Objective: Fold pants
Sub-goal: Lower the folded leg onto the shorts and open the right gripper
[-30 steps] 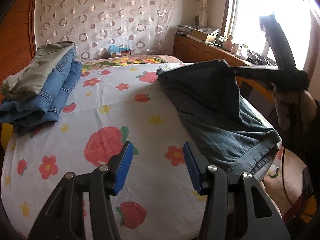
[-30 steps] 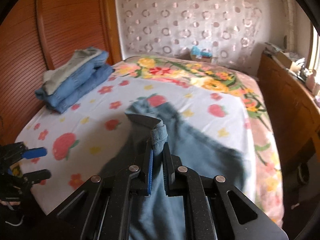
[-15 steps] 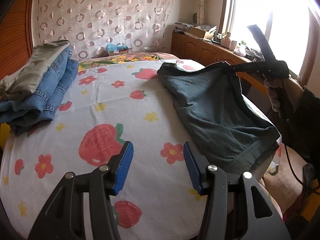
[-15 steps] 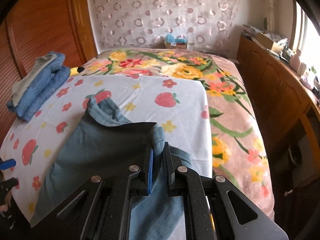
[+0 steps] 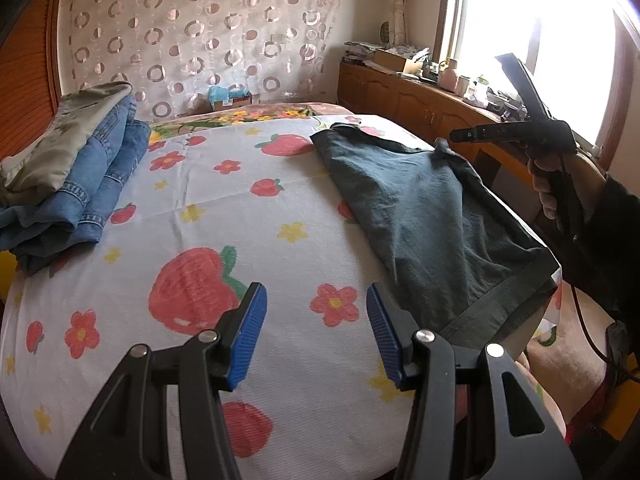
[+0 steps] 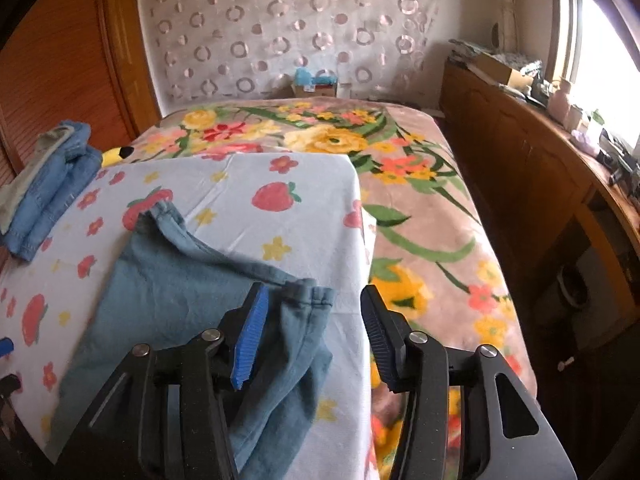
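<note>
Dark teal pants lie spread on the right side of the strawberry-print sheet, hem hanging over the near edge. In the right wrist view the pants run from the left up to a bunched corner. My right gripper hovers over that corner; its jaws are opening and the cloth lies loose between them, untouched by the pads. My left gripper stands open above bare sheet, left of the hem, nothing between its blue pads.
Folded jeans with a khaki garment on top are stacked at the sheet's far left. A floral blanket covers the rest of the bed. A wooden cabinet with clutter runs along the right under the window. A person's hand holds the right tool.
The right gripper carried the pants corner to the right and down, then opened and let it go. The pants now lie flat on the sheet. The left gripper has stayed put.
</note>
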Action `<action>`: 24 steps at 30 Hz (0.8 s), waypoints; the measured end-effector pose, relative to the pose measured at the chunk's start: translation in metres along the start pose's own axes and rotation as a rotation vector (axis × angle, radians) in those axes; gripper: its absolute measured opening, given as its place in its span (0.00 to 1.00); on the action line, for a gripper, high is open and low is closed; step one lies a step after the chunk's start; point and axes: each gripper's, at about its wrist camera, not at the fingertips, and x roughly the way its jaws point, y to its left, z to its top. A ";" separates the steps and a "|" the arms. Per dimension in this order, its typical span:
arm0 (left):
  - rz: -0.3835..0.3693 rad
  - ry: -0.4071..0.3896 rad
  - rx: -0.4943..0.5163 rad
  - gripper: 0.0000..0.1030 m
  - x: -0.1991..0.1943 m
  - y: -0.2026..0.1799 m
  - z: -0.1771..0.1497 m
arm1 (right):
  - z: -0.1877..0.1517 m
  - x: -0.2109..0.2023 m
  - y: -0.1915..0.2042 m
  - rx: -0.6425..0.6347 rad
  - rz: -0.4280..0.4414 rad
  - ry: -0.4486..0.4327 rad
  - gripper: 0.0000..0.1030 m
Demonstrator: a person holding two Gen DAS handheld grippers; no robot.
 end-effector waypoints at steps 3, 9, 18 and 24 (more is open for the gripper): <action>-0.009 0.007 0.006 0.50 0.002 -0.004 0.001 | -0.010 -0.002 -0.006 0.021 0.022 0.016 0.48; -0.030 0.016 0.031 0.50 0.006 -0.017 0.005 | -0.029 -0.003 0.002 0.007 0.076 0.031 0.48; -0.038 0.045 0.060 0.50 0.015 -0.031 0.001 | -0.037 0.014 0.004 -0.010 0.017 0.070 0.21; -0.040 0.047 0.054 0.50 0.016 -0.030 -0.001 | -0.037 -0.005 -0.022 0.057 -0.060 0.037 0.20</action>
